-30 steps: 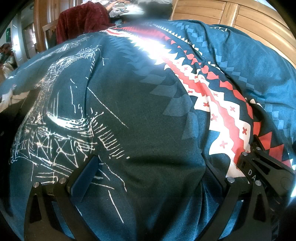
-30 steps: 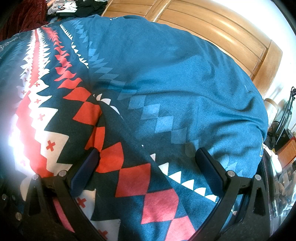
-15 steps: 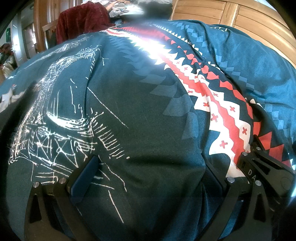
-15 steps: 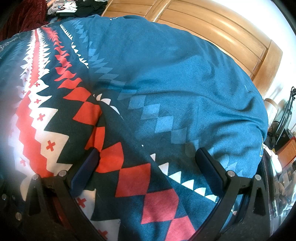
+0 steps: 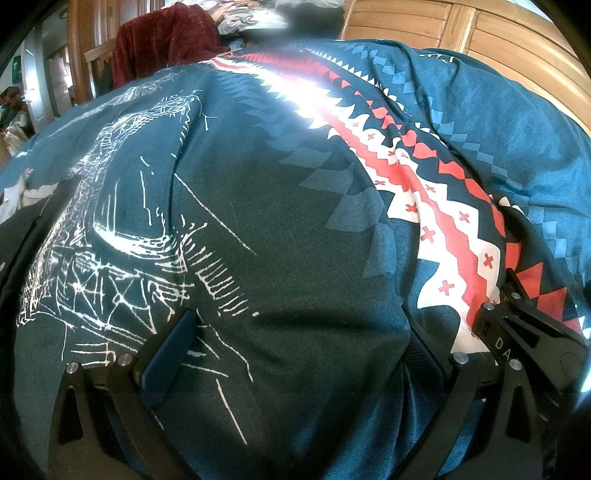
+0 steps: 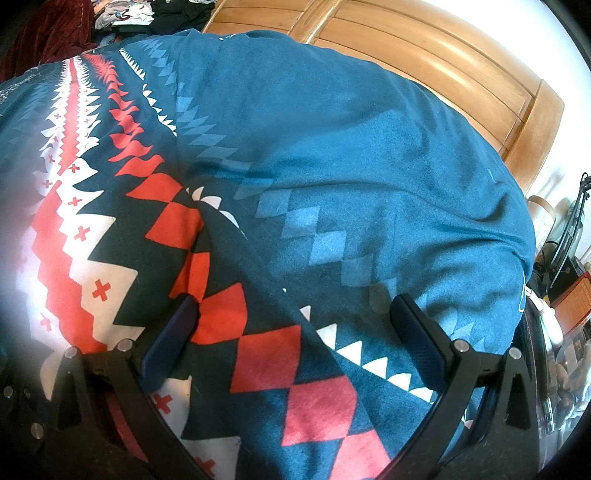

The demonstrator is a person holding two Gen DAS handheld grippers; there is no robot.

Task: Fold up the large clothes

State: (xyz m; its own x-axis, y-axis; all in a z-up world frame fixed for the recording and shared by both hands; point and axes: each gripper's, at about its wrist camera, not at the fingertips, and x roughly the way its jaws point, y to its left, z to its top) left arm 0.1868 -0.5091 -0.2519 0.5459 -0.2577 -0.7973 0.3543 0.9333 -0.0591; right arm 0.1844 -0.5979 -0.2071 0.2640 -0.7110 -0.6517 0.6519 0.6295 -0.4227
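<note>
Both claws gape wide, pinching nothing: left gripper (image 5: 295,354) and right gripper (image 6: 291,325) sit low at 6 o'clock; teal patterned garment (image 6: 332,147) spreads beneath, reaching toward 12 o'clock.

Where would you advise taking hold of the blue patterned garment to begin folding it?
Probably at the near hem of the garment, coming in low from the front: both tongs are open over flat cloth, which gives nothing to pinch.

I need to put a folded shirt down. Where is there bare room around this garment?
Hardly any: the teal garment fills both views up to the wooden panelling. Crowded at the far clothes pile and the cluttered stand. Both tongs gape over fabric.
</note>
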